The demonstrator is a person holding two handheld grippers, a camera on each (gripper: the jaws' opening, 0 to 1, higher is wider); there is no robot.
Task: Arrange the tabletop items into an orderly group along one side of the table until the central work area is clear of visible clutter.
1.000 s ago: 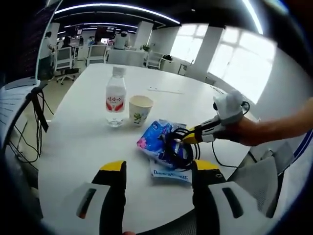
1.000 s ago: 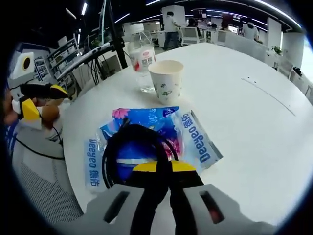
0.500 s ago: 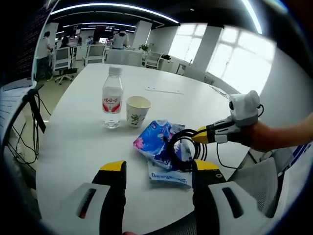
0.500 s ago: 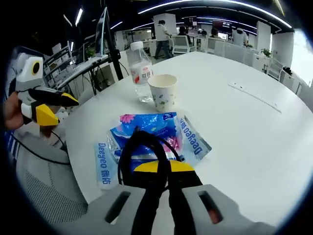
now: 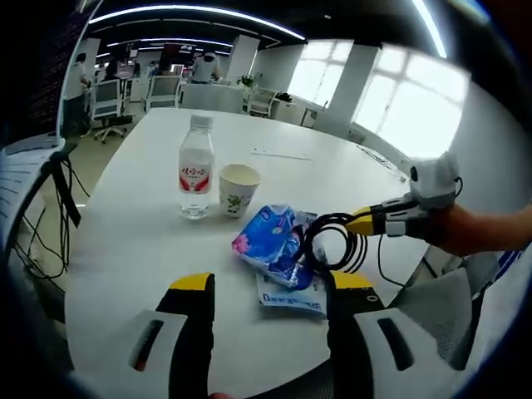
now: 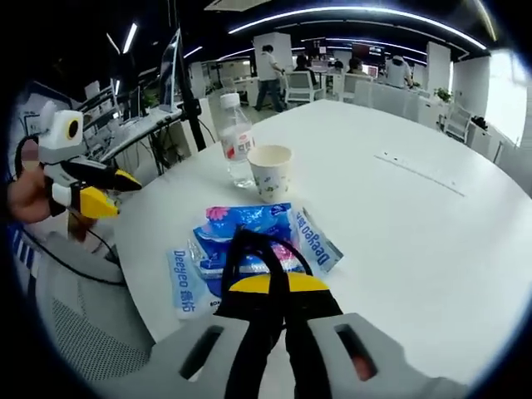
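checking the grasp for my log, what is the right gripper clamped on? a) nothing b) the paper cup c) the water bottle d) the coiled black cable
d: the right gripper has its jaws closed on the coiled black cable, lifted above the blue packets.

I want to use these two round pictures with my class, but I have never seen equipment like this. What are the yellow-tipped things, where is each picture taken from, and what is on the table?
A person holds a pair of hand-operated tongs in each hand. Each pair carries a wide-angle camera looking forward along its two jaws, so each round picture is taken from one hand.

In the left gripper view, the left tongs stand open and empty, and the right tongs come in from the right. In the right gripper view, the right tongs are shut on a black coiled cable, lifted above the table.

On the white table stand a water bottle and a paper cup side by side. Nearer lie blue tissue packs.
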